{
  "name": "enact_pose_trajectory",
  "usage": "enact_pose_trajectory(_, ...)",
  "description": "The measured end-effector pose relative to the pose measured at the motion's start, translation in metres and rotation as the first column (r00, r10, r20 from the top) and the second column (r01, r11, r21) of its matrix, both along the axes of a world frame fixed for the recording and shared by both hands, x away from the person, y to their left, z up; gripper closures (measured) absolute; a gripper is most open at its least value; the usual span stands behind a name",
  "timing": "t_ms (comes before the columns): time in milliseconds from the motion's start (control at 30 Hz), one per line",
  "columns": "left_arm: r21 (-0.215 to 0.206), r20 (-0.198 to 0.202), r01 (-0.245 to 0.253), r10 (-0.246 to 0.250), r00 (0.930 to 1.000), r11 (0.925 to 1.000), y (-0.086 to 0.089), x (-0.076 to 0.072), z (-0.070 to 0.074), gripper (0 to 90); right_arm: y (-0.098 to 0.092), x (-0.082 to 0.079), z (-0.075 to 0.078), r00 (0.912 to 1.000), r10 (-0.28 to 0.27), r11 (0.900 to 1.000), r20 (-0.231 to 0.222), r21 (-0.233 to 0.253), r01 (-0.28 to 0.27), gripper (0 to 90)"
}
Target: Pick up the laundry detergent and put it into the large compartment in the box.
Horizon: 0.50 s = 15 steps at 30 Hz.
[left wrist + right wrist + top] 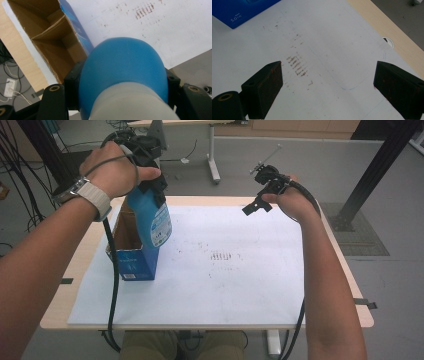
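Note:
A blue bottle point(152, 217) with a pale printed label hangs upright above the right edge of an open blue cardboard box point(131, 255) at the table's left. My left gripper point(145, 167) is shut on the bottle's upper part. In the left gripper view the bottle's rounded blue shoulder point(123, 67) sits between the two black jaws, with the box's brown inside point(50, 42) below and to the left. My right gripper point(262, 195) is held above the far right of the white sheet, open, with nothing between its fingers point(264, 87); the blue box's corner point(239, 11) shows at top left there.
A white sheet point(220, 270) with dark smudges at its middle covers most of the wooden table point(345, 265). A table leg point(214, 155) and cables lie on the floor beyond. A black frame post point(375, 170) stands at the far right.

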<state>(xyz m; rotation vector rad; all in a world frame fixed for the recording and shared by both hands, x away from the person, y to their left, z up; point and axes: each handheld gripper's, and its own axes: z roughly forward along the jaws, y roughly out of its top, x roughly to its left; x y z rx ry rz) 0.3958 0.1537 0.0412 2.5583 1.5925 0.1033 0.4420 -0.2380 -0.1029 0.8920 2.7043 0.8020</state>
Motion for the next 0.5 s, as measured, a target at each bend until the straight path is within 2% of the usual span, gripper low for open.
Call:
enact_pose_trajectory(100,-0.011,-0.002,-0.039,0.039,0.9992,0.9992,0.008,0.001,0.004,38.0,0.0,0.0,0.0,1.0,-0.002,1.0,-0.003,-0.003,0.002,8.5)
enact_pose_trajectory(200,0.006,-0.016,-0.07,0.07,0.9974,0.9976,0.012,0.005,0.008,38.0,-0.001,0.0,0.0,1.0,0.001,1.0,-0.001,-0.003,-0.001,8.5)
enact_pose_trajectory(300,0.014,-0.012,-0.094,0.094,0.9955,0.9955,0.016,0.006,0.009,38.0,-0.001,0.0,0.0,1.0,0.003,1.0,-0.001,-0.003,-0.003,8.5)
enact_pose_trajectory(500,0.011,-0.02,-0.149,0.15,0.9885,0.9887,0.028,0.009,0.013,37.9,0.0,0.003,-0.001,0.9999,0.009,1.0,-0.006,-0.005,-0.01,8.5)
